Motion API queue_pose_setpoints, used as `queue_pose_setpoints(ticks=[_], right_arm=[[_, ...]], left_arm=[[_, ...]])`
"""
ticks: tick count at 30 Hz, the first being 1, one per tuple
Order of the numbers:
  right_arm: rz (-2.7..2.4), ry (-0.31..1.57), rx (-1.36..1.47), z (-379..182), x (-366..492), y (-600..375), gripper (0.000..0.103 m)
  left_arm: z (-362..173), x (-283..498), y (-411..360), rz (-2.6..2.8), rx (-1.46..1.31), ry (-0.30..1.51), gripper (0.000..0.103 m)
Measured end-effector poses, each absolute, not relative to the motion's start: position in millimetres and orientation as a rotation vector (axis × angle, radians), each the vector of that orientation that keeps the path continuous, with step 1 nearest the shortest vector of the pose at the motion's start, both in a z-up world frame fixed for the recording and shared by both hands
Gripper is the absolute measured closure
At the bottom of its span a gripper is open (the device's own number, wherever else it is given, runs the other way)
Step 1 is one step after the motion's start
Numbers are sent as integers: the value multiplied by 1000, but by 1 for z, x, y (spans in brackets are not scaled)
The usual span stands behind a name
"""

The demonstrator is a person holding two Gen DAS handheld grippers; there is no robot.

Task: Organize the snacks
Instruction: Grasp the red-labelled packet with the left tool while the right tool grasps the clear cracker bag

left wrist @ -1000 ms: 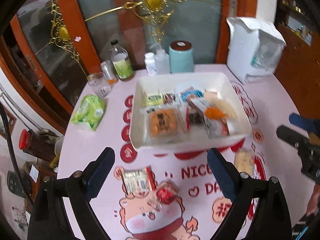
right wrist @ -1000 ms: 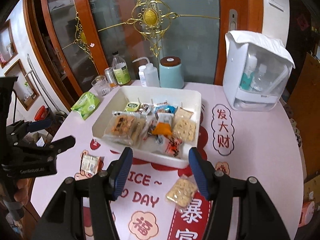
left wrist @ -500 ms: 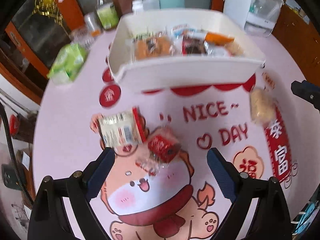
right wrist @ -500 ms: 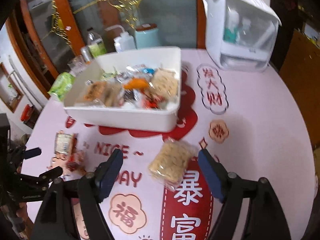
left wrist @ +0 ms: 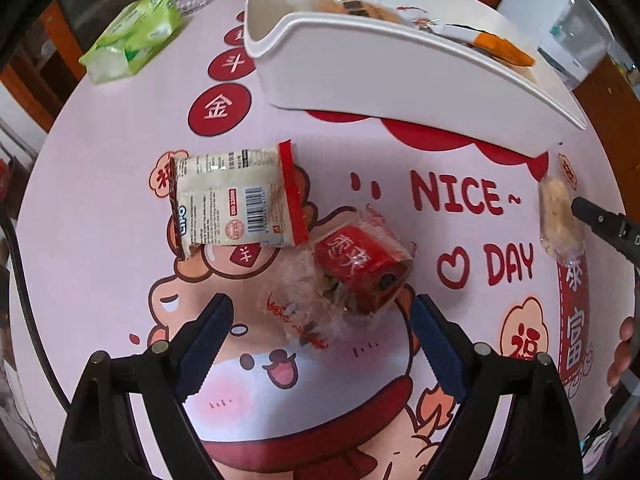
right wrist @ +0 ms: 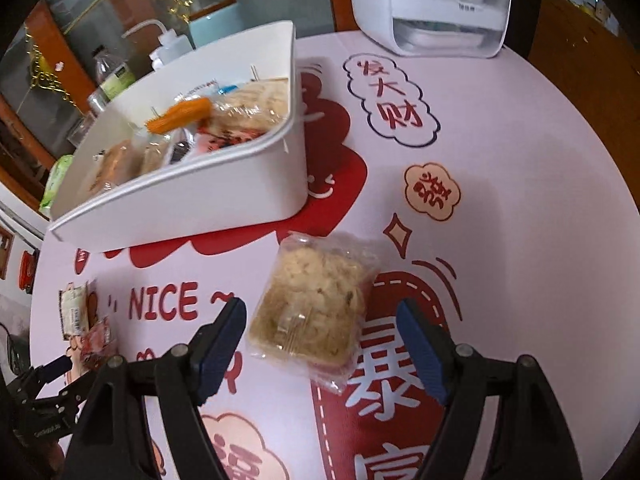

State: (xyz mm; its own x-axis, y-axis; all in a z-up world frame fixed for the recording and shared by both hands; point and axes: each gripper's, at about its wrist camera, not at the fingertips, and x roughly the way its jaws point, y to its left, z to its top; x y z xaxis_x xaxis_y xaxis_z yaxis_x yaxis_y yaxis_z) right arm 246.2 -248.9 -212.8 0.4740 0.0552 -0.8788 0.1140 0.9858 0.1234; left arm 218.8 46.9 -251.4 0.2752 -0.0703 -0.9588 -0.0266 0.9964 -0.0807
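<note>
Landmark: the white rectangular plastic bin (left wrist: 400, 76), sitting on the round bench (left wrist: 100, 240) under a pink cartoon-print cover, already loaded with wrapped snacks, an orange packet (right wrist: 180, 114) on top.

Left gripper (left wrist: 320, 344) points steeply down in front of the bin. Jaws released, wide apart, and they have just been closing a little; nothing pressed between them. The red snack in crinkly clear wrapper (left wrist: 360, 268) lies on the bench just ahead of the jaw tips, roughly centred on the gap; the trailing clear wrap reaches down between the tips, and contact cannot be told. The beige foil packet with red ends and barcode (left wrist: 236, 196) lies flat just beside the red snack, between it and the bin's front wall, apart from the bin.

Right gripper (right wrist: 320, 340) also angled down, in front of the bin's right corner. Jaws released, having just widened. The square pale cracker pack in clear film (right wrist: 312, 312) lies flat on the bench between the two blue pads (right wrist: 220, 340), gaps visible on both sides, not gripped. Pack is near the bin's front corner, not touching it.

Green tissue pack (left wrist: 132, 36) sits left of the bin. White box with clear front (right wrist: 440, 4) stands behind the bin on its right. Bottles (right wrist: 116, 76) stand behind the bin on the left.
</note>
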Motion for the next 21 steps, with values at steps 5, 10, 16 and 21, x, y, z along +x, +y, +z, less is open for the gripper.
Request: queue_pose_setpoints(ticks=[5, 10, 16, 21], right_arm=[[-54, 1113, 174, -226, 254, -243, 25], [-58, 1142, 209, -235, 259, -243, 25], [-44, 1126, 197, -239, 257, -239, 34], [-35, 1119, 181, -239, 251, -237, 39]], left_arm=[[-264, 222, 52, -31, -126, 1328, 17], [-264, 229, 47, -31, -88, 1317, 17], [-263, 241, 35, -32, -86, 1316, 17], [-259, 249, 17, -42, -54, 1311, 30]])
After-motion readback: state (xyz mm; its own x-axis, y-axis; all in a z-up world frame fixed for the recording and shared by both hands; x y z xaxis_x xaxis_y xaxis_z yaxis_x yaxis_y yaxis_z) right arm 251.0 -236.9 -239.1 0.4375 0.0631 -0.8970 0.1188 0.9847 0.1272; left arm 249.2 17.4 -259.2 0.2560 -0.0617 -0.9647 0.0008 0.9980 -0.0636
